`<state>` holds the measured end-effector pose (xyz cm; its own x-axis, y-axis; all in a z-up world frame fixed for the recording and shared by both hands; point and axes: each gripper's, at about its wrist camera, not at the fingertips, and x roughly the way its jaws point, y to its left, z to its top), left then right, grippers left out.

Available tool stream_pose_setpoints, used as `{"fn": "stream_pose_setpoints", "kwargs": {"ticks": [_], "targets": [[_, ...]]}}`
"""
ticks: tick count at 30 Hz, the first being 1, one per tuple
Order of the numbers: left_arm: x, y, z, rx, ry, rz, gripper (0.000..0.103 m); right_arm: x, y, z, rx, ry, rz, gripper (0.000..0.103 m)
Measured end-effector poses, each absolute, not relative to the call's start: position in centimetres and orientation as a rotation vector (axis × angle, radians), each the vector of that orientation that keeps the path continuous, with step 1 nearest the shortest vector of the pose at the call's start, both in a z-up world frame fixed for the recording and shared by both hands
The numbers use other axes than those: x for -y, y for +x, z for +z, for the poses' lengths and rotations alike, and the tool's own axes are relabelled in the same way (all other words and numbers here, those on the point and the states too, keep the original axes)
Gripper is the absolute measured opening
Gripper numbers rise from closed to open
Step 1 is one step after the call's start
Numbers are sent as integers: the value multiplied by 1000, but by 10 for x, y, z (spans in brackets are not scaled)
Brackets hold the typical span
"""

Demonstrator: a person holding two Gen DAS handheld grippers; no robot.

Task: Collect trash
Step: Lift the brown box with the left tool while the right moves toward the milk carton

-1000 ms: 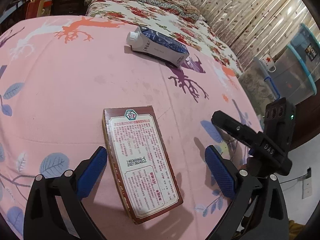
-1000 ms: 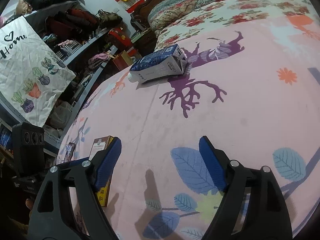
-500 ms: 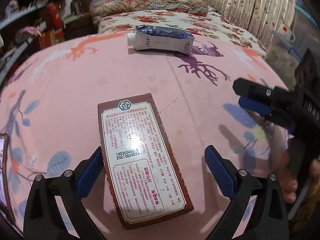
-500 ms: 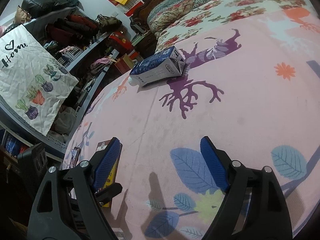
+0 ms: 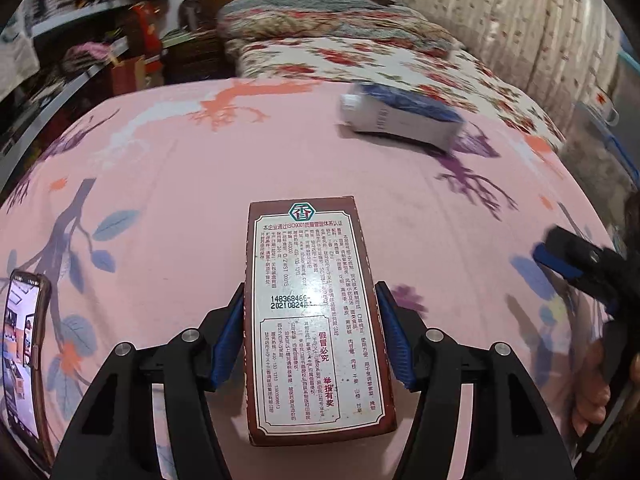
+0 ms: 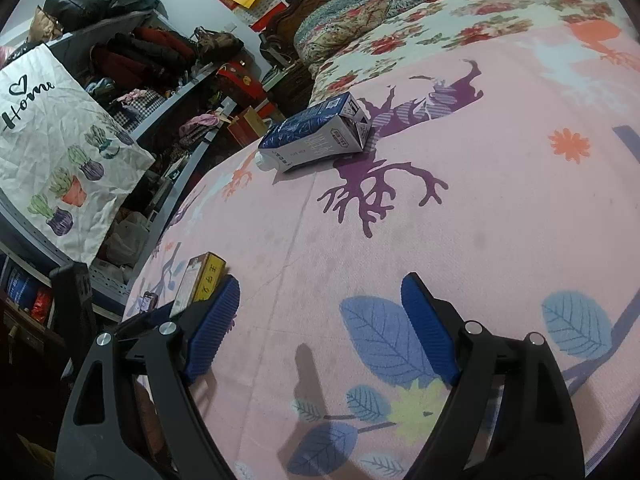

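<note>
Pink cloth with leaves and branches covers the bed (image 5: 168, 184). In the left wrist view, the left tongs (image 5: 310, 332) are squeezed onto a brown box (image 5: 316, 320). One blue pad (image 5: 228, 336) presses on the left side of the box and the other pad presses on the right side. The box lies flat with its white label facing up, and its far end sticks out past the pads. Farther away on the bed lies a blue and white carton (image 5: 400, 120) on its side. It looks blurry. A phone (image 5: 22, 356) lies at the left edge of the bed with its screen lit. At the far right the right tongs (image 5: 576, 268) show, with a bit of a hand below them.

In the right wrist view, the right tongs (image 6: 320, 328) are wide open and hold nothing. Only pink cloth with blue leaves sits between the pads. The carton (image 6: 316, 138) lies well ahead of them, on a purple branch picture, with its cap end pointing left. The box (image 6: 198, 282) shows at the left, just past the left pad. A white bag (image 6: 56, 152) with plant pots on it hangs by the shelves at the left.
</note>
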<state>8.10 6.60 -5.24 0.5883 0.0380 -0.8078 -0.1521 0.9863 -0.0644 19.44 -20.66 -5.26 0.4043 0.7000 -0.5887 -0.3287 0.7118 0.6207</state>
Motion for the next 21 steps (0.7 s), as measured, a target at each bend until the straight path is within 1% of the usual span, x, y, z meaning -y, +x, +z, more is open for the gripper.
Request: {"fn": "stream_pose_setpoints", "kwargs": {"ticks": [2,6,12,17,21], "targets": [[-70,80,-52,-918,-133,112,59,205,194,-51,-947,432,672,83],[-70,79,-52,-911,-140,83,66,199,191,-49,-943,382,653,83],[-70,81,-53,-905,-163,50,74,188,190,-46,-947,292,634,87],[-69,80,-54,-903,-169,38,76,172,202,-33,-928,157,632,87],[-71,80,-53,-897,-190,26,76,161,236,-3,-844,38,604,87]]}}
